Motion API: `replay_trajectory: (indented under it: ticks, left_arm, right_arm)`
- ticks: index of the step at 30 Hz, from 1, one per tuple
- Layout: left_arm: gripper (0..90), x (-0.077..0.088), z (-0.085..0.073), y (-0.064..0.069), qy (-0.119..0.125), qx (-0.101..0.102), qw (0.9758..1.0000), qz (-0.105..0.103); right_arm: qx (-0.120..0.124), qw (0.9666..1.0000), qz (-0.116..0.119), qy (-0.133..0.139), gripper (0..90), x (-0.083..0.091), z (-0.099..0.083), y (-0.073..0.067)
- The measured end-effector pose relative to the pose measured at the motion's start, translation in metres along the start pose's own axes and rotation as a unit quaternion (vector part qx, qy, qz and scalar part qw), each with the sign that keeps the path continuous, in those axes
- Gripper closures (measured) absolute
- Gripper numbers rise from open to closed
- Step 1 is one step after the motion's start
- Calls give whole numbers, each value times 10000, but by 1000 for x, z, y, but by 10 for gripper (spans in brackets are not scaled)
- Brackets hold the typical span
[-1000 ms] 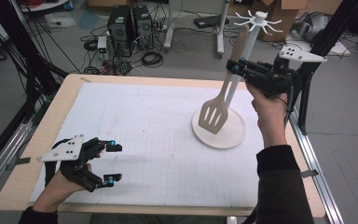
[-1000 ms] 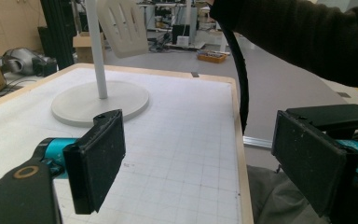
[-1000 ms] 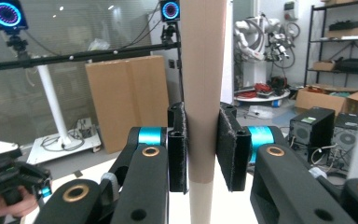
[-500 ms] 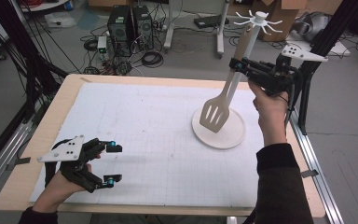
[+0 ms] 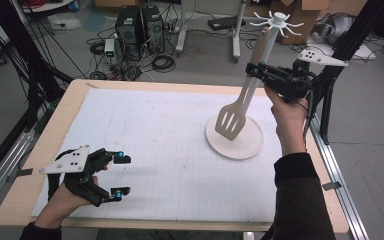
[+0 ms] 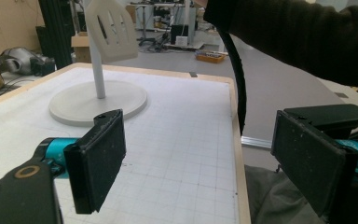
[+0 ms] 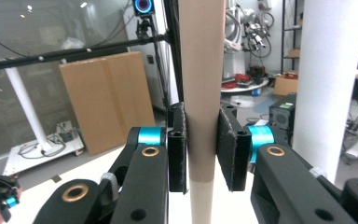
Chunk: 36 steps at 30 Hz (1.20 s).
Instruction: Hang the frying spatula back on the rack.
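My right gripper is shut on the beige handle of a slotted spatula, which hangs tilted beside the pole of a white hook stand. The spatula's head hovers over the stand's round base. In the right gripper view the handle is pinched between both pads, with the white pole close on the right. My left gripper rests open at the table's near left corner. Its view looks between wide-apart jaws toward the stand base and the spatula head.
A white gridded mat covers the wooden table. Black frame posts stand at the right and left edges. Computers and cables lie on the floor beyond the far edge. A dark sleeve crosses the left gripper view.
The right gripper has lifted the spatula a little, so its head sits slightly higher over the base. The left gripper has stayed still.
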<state>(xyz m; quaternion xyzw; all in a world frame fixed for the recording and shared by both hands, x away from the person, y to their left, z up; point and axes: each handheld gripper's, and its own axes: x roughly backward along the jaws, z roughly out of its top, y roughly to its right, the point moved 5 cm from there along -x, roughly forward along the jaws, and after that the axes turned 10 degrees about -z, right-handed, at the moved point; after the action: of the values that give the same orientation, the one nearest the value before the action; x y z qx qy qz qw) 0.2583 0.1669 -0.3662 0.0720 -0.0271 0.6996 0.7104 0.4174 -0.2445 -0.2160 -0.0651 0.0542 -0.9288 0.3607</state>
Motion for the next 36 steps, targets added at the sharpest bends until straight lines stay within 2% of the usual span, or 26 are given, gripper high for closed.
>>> replay_trajectory:
  ticks: [4, 5, 6, 7, 9, 11, 12, 13, 14, 15, 16, 19, 23, 25, 29, 32, 34, 36]
  left_arm:
    - [181, 0, 1, 0, -13, -27, 10000, 3]
    - [181, 1, 1, 1, 1, -24, 10000, 9]
    - [181, 1, 1, 1, 1, -24, 10000, 9]
    - [181, 1, 1, 1, 12, -17, 10000, 19]
    - [181, 1, 1, 1, 18, -19, 10000, 17]
    - [180, 2, 0, 1, -1, -15, 10000, 26]
    - [180, 2, 0, 1, -1, -15, 10000, 26]
    - [179, 2, 0, 0, 10, -16, 10000, 28]
    - [179, 2, 0, 0, 10, -16, 10000, 28]
    - [178, 2, 0, 0, 23, 3, 10000, 38]
    - [178, 3, 0, 0, 29, -4, 10000, 43]
    - [178, 3, -1, -1, 32, 9, 10000, 48]
    - [177, 2, -4, -4, 5, 52, 10000, 83]
    - [178, 2, -5, -5, -37, 51, 9999, 94]
    - [178, 2, -9, -6, -27, 95, 9999, 121]
    - [178, 3, -12, -6, -68, 121, 9998, 133]
    - [178, 4, -14, -8, -58, 148, 9998, 136]
    - [178, 4, -16, -10, -75, 139, 9997, 167]
  right_arm:
    - [-29, 10000, -2, 38, 737, 1, -1, 1]
    - [-62, 10000, 19, 63, 696, 2, -1, 1]
    - [-62, 10000, 19, 63, 696, 2, -1, 1]
    - [-82, 10000, 1, 57, 628, 4, -1, 1]
    - [-47, 10000, -39, 50, 602, 6, -1, 1]
    - [-34, 10000, -53, 56, 532, 10, -2, 0]
    - [-34, 10000, -53, 56, 532, 10, -2, 0]
    - [69, 9997, -184, 127, 481, 16, -5, -1]
    - [69, 9997, -184, 127, 481, 16, -5, -1]
    - [130, 9995, -271, 78, 422, 20, -11, -1]
    - [138, 9994, -325, 43, 402, 23, -14, -2]
    - [153, 9995, -278, -3, 370, 28, -19, -3]
    - [277, 9996, -66, 21, 312, 45, -37, -12]
    - [328, 9993, 148, 29, 279, 50, -48, -19]
    - [440, 9978, 489, -127, 226, 57, -74, -32]
    - [571, 9960, 681, -50, 208, 60, -93, -40]
    - [482, 9954, 824, -125, 195, 62, -106, -46]
    - [504, 9941, 951, -163, 188, 62, -119, -50]
